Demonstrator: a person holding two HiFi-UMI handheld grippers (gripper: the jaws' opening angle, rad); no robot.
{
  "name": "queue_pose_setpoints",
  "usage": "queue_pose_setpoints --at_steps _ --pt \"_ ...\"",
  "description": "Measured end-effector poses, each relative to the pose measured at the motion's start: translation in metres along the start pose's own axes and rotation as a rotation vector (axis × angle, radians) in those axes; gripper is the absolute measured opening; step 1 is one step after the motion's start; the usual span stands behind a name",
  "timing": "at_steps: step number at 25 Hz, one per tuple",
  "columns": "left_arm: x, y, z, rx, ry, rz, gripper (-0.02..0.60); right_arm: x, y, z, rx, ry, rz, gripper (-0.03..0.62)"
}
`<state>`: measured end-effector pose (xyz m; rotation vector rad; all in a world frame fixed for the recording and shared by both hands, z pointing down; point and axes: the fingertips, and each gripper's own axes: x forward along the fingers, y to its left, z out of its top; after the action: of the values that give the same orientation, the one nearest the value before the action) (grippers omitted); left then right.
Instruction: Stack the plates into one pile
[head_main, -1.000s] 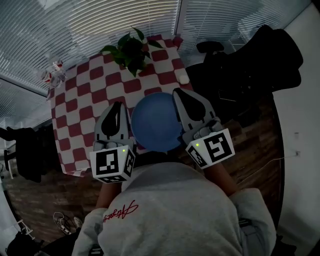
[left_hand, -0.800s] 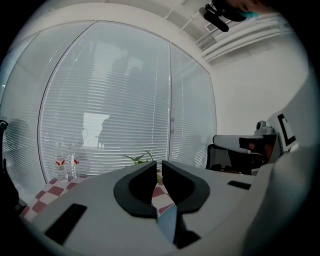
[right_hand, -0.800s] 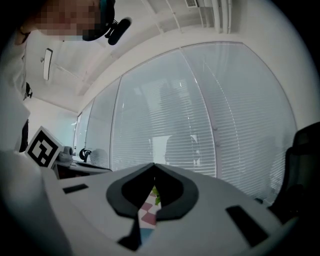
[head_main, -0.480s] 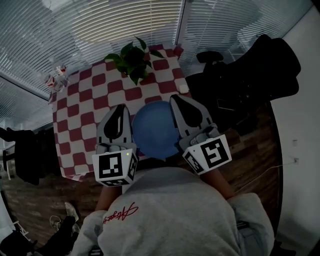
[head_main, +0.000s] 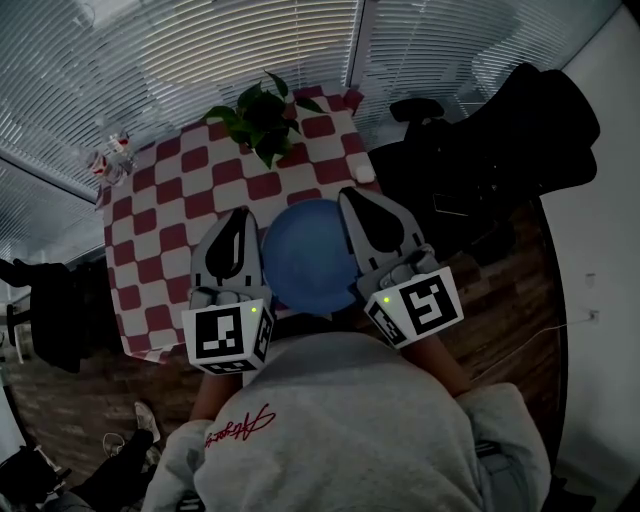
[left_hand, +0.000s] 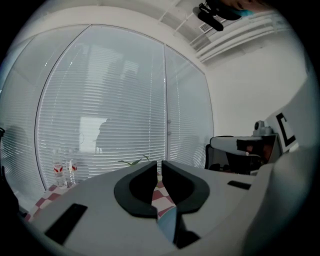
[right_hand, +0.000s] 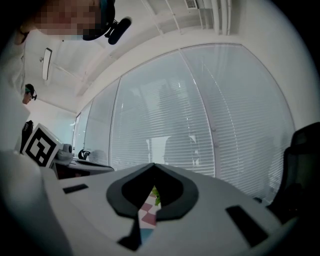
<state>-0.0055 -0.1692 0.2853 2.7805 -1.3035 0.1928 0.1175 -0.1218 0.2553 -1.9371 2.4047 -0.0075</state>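
Note:
A blue plate (head_main: 310, 255) lies near the front edge of the red-and-white checked table (head_main: 170, 200); I cannot tell whether more plates lie under it. My left gripper (head_main: 238, 214) hovers just left of the plate, jaws shut with nothing between them. My right gripper (head_main: 353, 194) hovers at the plate's right rim, also shut and empty. In the left gripper view the gripper (left_hand: 159, 166) points toward the window, and a sliver of the blue plate (left_hand: 167, 226) shows below the jaws. The right gripper view shows its gripper (right_hand: 152, 166) closed over the checked cloth.
A potted plant (head_main: 262, 115) stands at the table's far side. Small glass items (head_main: 108, 152) sit at the far left corner, and a white object (head_main: 368, 175) lies on the right edge. A black office chair (head_main: 480, 130) stands to the right. Blinds cover the windows behind.
The head view has shifted slightly. Both grippers stay shut on either side of the blue plate, which has not visibly moved on the table.

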Motion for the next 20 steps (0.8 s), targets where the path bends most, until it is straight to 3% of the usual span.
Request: queue_pose_setpoints --at_steps 7,20 --pt "-0.0029 -0.0018 -0.0017 -0.011 0.005 -0.008 0.04 -0.0014 0.0022 -0.0025 -0.05 0.014 0.001 0.009" --pt "-0.0041 -0.0031 -0.0053 -0.015 0.009 -0.015 0.04 -0.0038 0.0058 -0.003 -0.048 0.01 0.001 0.01"
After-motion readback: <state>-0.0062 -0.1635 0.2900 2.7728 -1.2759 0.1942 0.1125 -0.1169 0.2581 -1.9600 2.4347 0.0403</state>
